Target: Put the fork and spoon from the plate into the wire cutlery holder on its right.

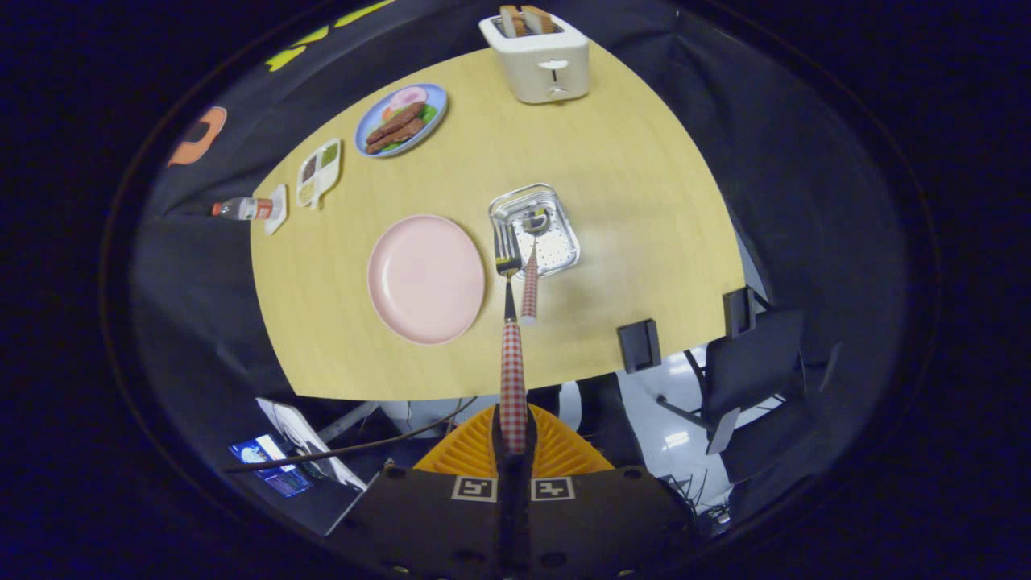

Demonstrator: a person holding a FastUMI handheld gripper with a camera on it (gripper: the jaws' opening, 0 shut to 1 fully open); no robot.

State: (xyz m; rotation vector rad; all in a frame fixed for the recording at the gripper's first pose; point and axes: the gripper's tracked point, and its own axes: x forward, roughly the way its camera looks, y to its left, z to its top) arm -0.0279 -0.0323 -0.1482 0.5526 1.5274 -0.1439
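My claw [513, 439] is squeezed tight on the fork [511, 354], which points straight ahead with its tines just at the holder's [535, 231] near left edge. The spoon [531, 270] already leans inside. The plate [425, 278] sits left. I should go right a bit.

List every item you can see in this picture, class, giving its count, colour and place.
Round pink plate: 1, pink, table centre, bare.
Wire cutlery holder: 1, silver, right of plate.
Checked-handle spoon: 1, red-white, standing in holder.
Checked-handle fork: 1, red-white, above holder's left edge.
Toaster: 1, cream, far edge.
Blue food plate: 1, far left.
Sauce tray: 1, white, beside it.
Bottle: 1, table's left edge.
Fingers: shut on fork handle.
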